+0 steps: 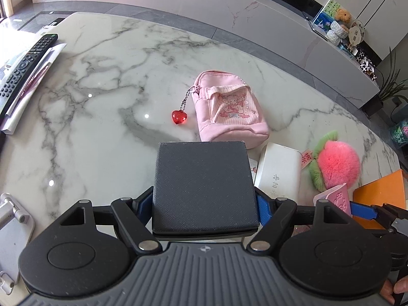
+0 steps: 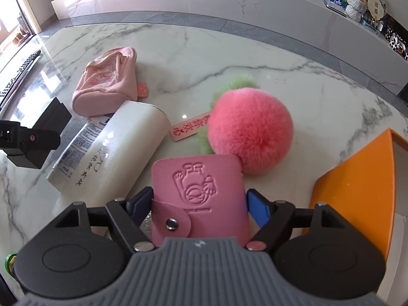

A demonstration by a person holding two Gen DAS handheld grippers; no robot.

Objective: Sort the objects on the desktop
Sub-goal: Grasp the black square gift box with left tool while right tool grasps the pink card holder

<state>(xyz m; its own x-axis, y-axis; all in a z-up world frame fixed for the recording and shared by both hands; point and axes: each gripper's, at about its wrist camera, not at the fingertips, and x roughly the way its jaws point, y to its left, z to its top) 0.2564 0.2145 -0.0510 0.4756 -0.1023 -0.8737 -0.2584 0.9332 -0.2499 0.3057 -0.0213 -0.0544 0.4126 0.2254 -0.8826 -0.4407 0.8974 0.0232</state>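
Observation:
My left gripper [image 1: 204, 201] is shut on a dark grey square box [image 1: 204, 186] and holds it above the marble table [image 1: 102, 102]. My right gripper [image 2: 200, 204] is shut on a pink leather card wallet [image 2: 199, 191] with a snap tab. That wallet also shows in the left wrist view [image 1: 336, 199]. Beyond lie a pink mini backpack pouch [image 1: 229, 107] [image 2: 107, 81] with a red heart charm [image 1: 179, 117], a white case [image 1: 278, 173] [image 2: 112, 148], and a pink fluffy peach plush [image 1: 336, 163] [image 2: 250, 132] with a pink tag [image 2: 190, 126].
An orange box [image 2: 357, 186] [image 1: 380, 199] stands at the right table edge. A black remote [image 1: 25, 61] and papers [image 1: 33, 81] lie at the left. A silver metal stand [image 1: 12, 219] sits near left. A long white cabinet [image 1: 255, 15] with ornaments runs behind the table.

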